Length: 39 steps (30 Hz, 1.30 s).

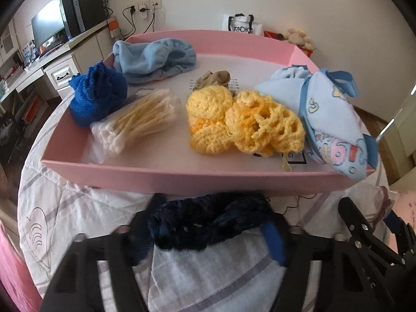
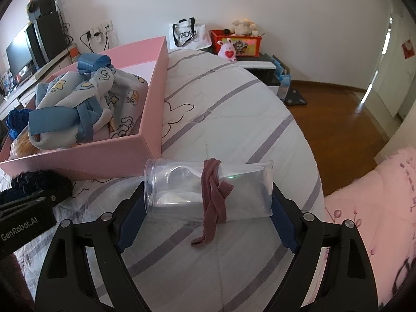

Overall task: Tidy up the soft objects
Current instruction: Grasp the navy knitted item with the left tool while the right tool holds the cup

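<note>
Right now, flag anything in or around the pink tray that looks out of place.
The light-blue printed fleece bundle overhangs the pink tray's near corner instead of lying inside. A clear plastic jar lies on its side, a maroon braided band around it.

Before you lies a pink tray (image 1: 182,175) with a white floor. In it you see a royal-blue knitted piece (image 1: 97,95), a pale blue towel (image 1: 153,58), cream-stemmed, white-tipped cotton swabs (image 1: 135,119), yellow crochet pieces (image 1: 244,122) shading to orange, and a light blue cloth (image 1: 335,119) printed with cartoon figures and trimmed in darker blue ribbon. Your left gripper (image 1: 208,236) is black with blue pads, and a navy crochet piece (image 1: 208,223) lies between them. In your right-hand view, a dusky-red braided band (image 2: 214,197) circles a clear container (image 2: 208,189). The bedspread (image 2: 234,119) is white with lilac stripes and outline drawings; the pillow (image 2: 377,208) is pink with floral motifs.
</note>
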Available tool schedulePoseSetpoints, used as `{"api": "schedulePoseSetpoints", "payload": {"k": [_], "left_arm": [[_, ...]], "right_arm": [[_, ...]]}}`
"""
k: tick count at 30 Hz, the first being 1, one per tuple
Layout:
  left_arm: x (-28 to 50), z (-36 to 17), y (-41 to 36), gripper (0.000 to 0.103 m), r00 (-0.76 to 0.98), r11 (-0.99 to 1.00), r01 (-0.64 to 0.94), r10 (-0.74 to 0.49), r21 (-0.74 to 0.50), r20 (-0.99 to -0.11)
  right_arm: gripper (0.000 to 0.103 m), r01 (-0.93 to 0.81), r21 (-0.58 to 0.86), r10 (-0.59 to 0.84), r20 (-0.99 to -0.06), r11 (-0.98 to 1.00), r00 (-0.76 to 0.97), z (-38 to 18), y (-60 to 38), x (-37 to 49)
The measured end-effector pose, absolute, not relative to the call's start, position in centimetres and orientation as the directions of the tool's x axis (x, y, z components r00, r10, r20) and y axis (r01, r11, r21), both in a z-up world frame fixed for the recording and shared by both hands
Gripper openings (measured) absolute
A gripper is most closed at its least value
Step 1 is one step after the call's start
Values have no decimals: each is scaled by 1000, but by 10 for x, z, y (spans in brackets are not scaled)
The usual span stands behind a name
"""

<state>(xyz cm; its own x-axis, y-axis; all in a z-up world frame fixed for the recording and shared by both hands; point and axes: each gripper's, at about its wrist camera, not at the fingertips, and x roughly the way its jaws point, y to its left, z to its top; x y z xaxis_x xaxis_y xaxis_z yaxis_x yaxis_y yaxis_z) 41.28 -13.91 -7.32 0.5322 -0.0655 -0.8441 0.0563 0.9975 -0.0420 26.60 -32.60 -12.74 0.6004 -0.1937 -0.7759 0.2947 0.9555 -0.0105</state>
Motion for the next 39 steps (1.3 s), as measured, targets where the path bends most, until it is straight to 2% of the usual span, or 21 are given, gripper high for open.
{"api": "schedulePoseSetpoints", "payload": {"k": [1, 4, 14, 19, 23, 26, 29, 31, 36, 38, 39], "left_arm": [[411, -72, -138, 48, 537, 997, 56, -68, -45, -841], [407, -70, -136, 40, 548, 997, 61, -65, -38, -834], [400, -68, -135, 29, 555, 995, 99, -82, -33, -828], [393, -65, -135, 20, 555, 993, 116, -96, -37, -827], [387, -62, -131, 19, 557, 991, 123, -113, -52, -823], [383, -62, -129, 26, 561, 991, 126, -101, -36, -822], [379, -66, -125, 49, 561, 994, 102, -83, -31, -823], [378, -66, -126, 75, 568, 995, 97, -79, -28, -819], [381, -73, -128, 81, 568, 997, 72, -63, -27, -821], [382, -75, -129, 80, 575, 997, 70, -62, -26, -816], [382, -76, -130, 71, 578, 997, 70, -62, -25, -813]], "right_arm": [[85, 295, -10, -193, -776, 955, 600, -127, -326, 266], [85, 296, -10, -194, -776, 955, 600, -127, -325, 265], [83, 301, -12, -196, -782, 954, 592, -126, -321, 256], [83, 299, -6, -189, -787, 954, 588, -122, -319, 253], [83, 286, 3, -174, -788, 958, 590, -119, -314, 249], [83, 260, 11, -152, -789, 966, 596, -118, -305, 247], [84, 251, -8, -160, -792, 968, 590, -122, -298, 249], [86, 257, -10, -165, -790, 966, 591, -123, -298, 249], [97, 294, -24, -199, -788, 955, 582, -128, -305, 260], [96, 302, -23, -205, -784, 953, 586, -128, -306, 261], [89, 297, -23, -203, -780, 955, 591, -127, -305, 260]]}}
